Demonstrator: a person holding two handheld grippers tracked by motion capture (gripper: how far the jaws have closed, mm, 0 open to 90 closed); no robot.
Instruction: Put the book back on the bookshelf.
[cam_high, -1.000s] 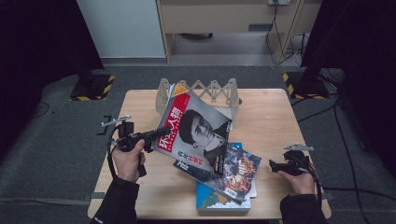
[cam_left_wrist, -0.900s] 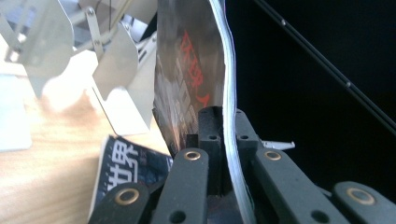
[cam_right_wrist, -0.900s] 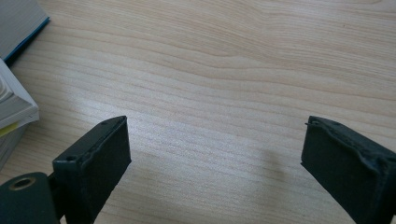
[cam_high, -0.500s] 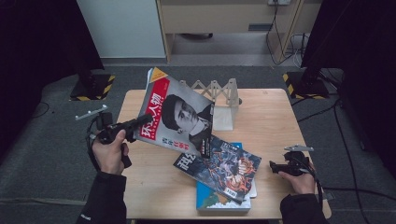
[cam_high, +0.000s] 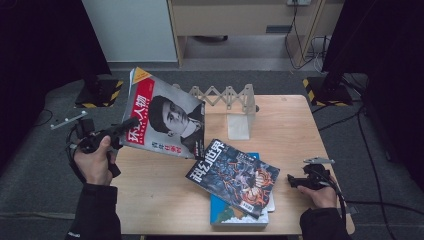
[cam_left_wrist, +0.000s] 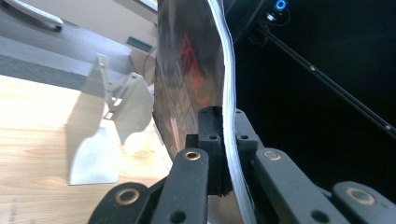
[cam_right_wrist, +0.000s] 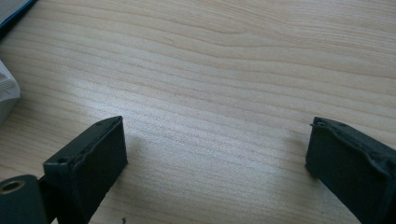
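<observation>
left tool (cam_high: 131, 125): clamped on the lower spine edge of the red portrait magazine (cam_high: 167, 120), pages pinched between both jaws in the left gripper view (cam_left_wrist: 224, 140).
magazine position: held off the surface, tilted up, over the far-left part of the surface (cam_high: 165, 195).
right tool (cam_right_wrist: 215, 154): jaws wide, nothing between them, resting by the right edge, near corner.
rack: wooden accordion rack (cam_high: 227, 97) at the far edge, middle; its slots look vacant.
stack: dark comic-cover magazine (cam_high: 235, 175) on a blue book (cam_high: 220, 215), near edge, centre.
step tip: likely slotting into the rack; keep the spine grip firm, turn the magazine upright, align its edge with one gap, lower slowly so pages don't fan.
</observation>
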